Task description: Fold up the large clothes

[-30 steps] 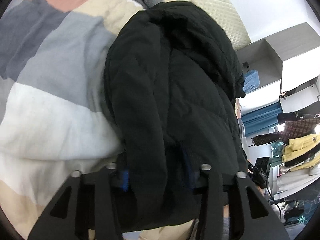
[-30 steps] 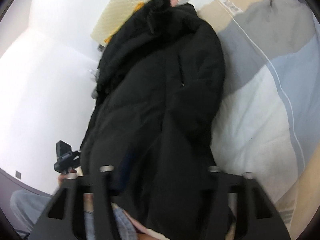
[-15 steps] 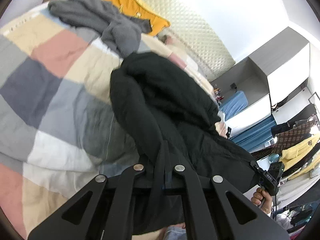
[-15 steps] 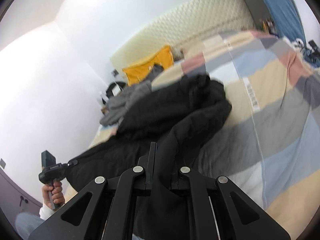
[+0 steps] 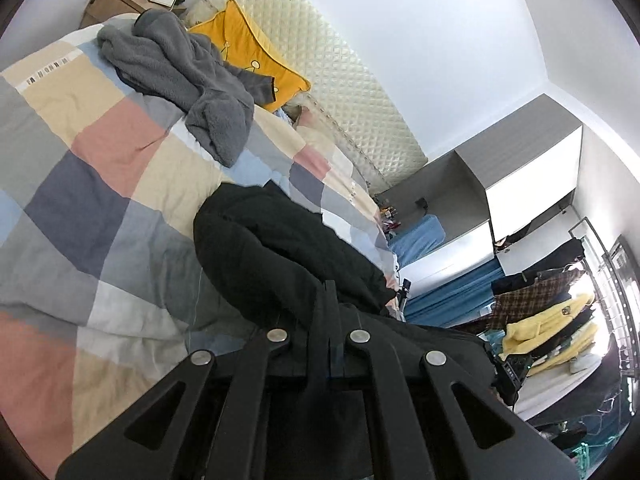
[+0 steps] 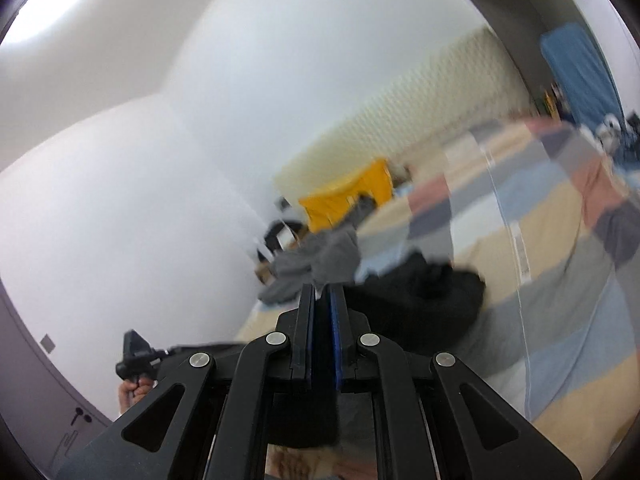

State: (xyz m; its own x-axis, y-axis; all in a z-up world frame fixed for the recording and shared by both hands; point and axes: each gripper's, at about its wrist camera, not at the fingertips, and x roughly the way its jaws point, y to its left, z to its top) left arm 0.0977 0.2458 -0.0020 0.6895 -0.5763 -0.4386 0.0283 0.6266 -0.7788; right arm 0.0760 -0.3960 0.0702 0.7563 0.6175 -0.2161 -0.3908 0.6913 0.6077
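A large black quilted jacket [image 5: 276, 248] lies on the patchwork bed, its far end resting on the cover and its near end lifted. My left gripper [image 5: 330, 292] is shut on the jacket's near edge, and black fabric hangs below the fingers. In the right wrist view the jacket [image 6: 424, 292] shows blurred ahead. My right gripper [image 6: 323, 294] is shut, with dark fabric pinched between its blue pads low down. The other hand-held gripper [image 6: 134, 358] shows at lower left.
A grey fleece garment [image 5: 188, 76] and a yellow pillow [image 5: 256, 56] lie at the bed's head by the quilted headboard [image 5: 348, 92]. A wooden nightstand [image 5: 120, 0] stands at top left. A grey wardrobe [image 5: 520, 184] and a clothes rack [image 5: 552, 320] stand to the right.
Both grippers closed on the jacket's near edge and lifted, tilting the views up from the jacket to the headboard and wall. The jacket's near end has come off the bed.
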